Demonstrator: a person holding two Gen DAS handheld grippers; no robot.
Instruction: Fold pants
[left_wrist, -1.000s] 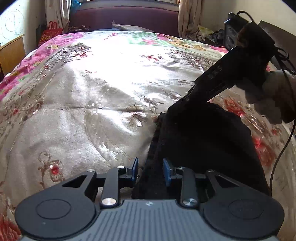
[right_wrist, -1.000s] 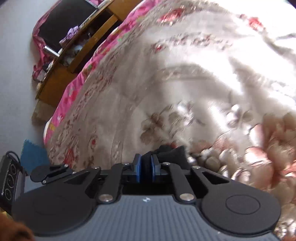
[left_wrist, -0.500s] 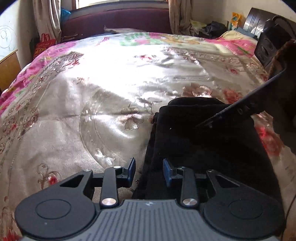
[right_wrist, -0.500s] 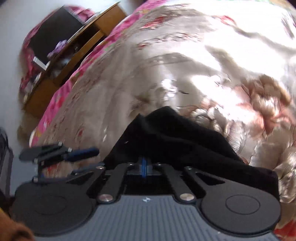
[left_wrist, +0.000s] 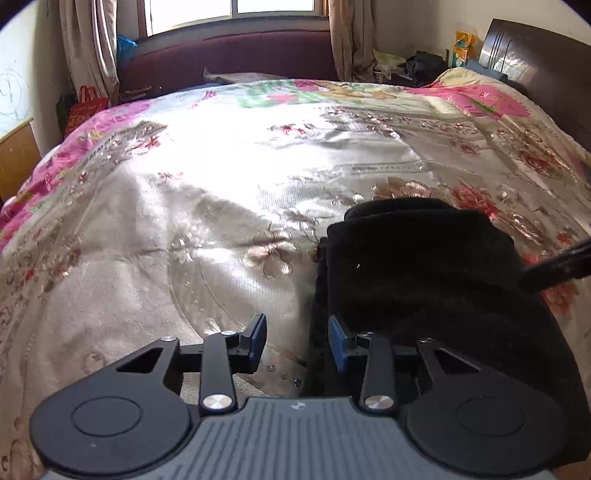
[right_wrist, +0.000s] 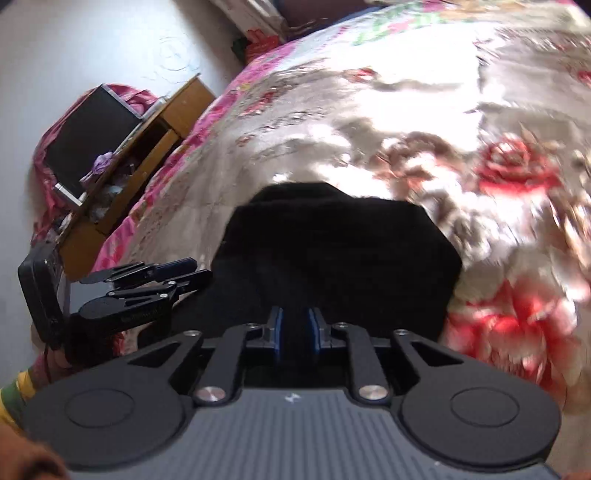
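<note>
Black folded pants (left_wrist: 424, 266) on floral bedspread (left_wrist: 184, 221)

Right tongs (right_wrist: 295, 334) have swung back off the far end of the black pants (left_wrist: 424, 266): a second ago they were clamped on a bunched corner out over the bedspread (left_wrist: 221, 192), then fully shut, and now the jaws have just been opening, a narrow gap with nothing visibly gripped between them. The pants now lie doubled over in a thick stack. Left tongs (left_wrist: 297, 341) have parted wider, left pad on the bedspread, right pad at the pants' edge.
</note>
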